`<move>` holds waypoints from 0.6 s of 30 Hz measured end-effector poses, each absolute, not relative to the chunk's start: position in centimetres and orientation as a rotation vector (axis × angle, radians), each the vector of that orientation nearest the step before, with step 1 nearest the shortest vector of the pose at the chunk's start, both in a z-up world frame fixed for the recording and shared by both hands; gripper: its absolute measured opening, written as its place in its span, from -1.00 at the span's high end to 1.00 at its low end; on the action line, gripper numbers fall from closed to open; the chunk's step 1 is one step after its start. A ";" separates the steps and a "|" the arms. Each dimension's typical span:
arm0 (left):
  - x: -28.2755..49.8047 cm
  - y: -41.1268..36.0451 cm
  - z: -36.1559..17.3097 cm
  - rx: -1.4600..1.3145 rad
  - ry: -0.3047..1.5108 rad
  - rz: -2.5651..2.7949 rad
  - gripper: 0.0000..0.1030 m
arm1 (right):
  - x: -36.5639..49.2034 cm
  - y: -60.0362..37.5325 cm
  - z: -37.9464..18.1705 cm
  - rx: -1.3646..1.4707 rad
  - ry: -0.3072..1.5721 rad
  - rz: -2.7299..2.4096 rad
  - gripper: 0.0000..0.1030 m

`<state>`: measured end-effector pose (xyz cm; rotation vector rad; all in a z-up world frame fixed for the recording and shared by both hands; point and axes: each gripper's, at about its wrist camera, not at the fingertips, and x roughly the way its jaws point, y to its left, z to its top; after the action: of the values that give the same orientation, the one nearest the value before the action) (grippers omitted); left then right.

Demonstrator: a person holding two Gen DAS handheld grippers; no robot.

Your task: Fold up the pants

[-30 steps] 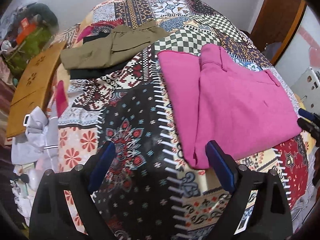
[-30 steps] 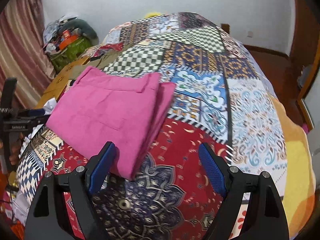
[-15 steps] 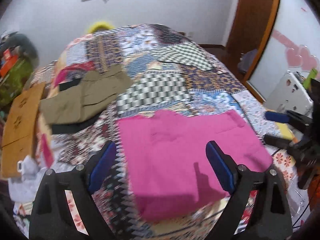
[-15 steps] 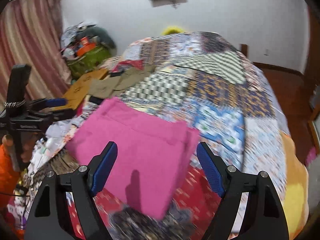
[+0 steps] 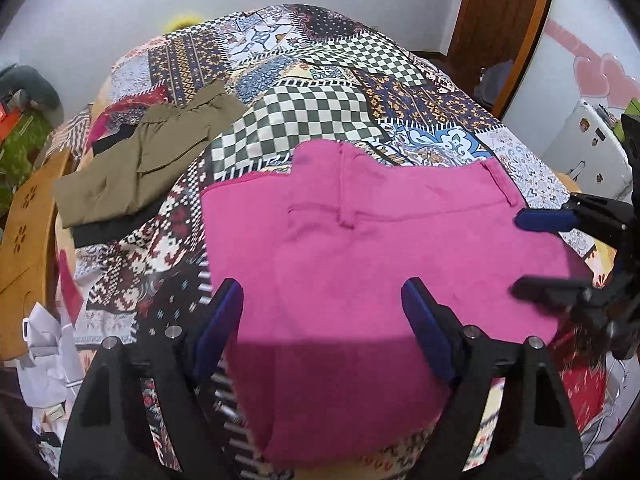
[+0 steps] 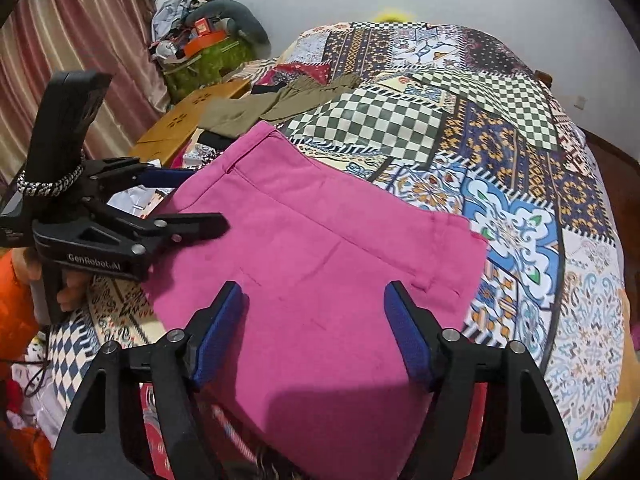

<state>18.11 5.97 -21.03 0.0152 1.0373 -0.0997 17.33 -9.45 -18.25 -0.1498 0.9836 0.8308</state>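
Folded pink pants (image 5: 360, 248) lie flat on the patchwork bedspread (image 5: 320, 104) near its front edge; they also show in the right wrist view (image 6: 320, 264). My left gripper (image 5: 322, 320) is open and empty, hovering just above the near part of the pants. My right gripper (image 6: 314, 324) is open and empty above the pants too. The right gripper also shows at the right edge of the left wrist view (image 5: 540, 256), and the left gripper at the left of the right wrist view (image 6: 192, 200).
Folded olive pants (image 5: 144, 156) lie on a black garment at the bed's back left. A wooden board (image 5: 24, 220) and white cloth (image 5: 44, 352) sit left of the bed. A wooden door (image 5: 504, 24) is at the right. Cluttered items (image 6: 200, 48) stand by the curtain.
Both grippers moved inward over the pink pants, from beside its edges to above it. The pants lie unmoved, and both grippers stayed open.
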 end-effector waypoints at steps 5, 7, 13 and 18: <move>16.6 7.0 -20.4 0.002 1.029 -0.060 -0.62 | 16.4 -11.3 -18.0 -0.140 0.975 0.790 -0.31; 15.8 7.8 -20.4 -0.013 1.035 -0.037 -0.62 | 16.3 -12.2 -17.9 -0.121 0.978 0.769 -0.31; 13.5 9.3 -20.6 0.021 1.050 0.043 -0.61 | 16.2 -15.3 -18.2 -0.018 1.005 0.709 -0.31; 12.8 11.8 -20.7 -0.047 1.091 0.085 -0.61 | 15.9 -17.4 -18.3 0.036 1.018 0.647 -0.31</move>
<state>12.80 11.82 -20.65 -0.0473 1.0912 0.0854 15.86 -17.39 -18.33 0.0361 1.0177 0.6475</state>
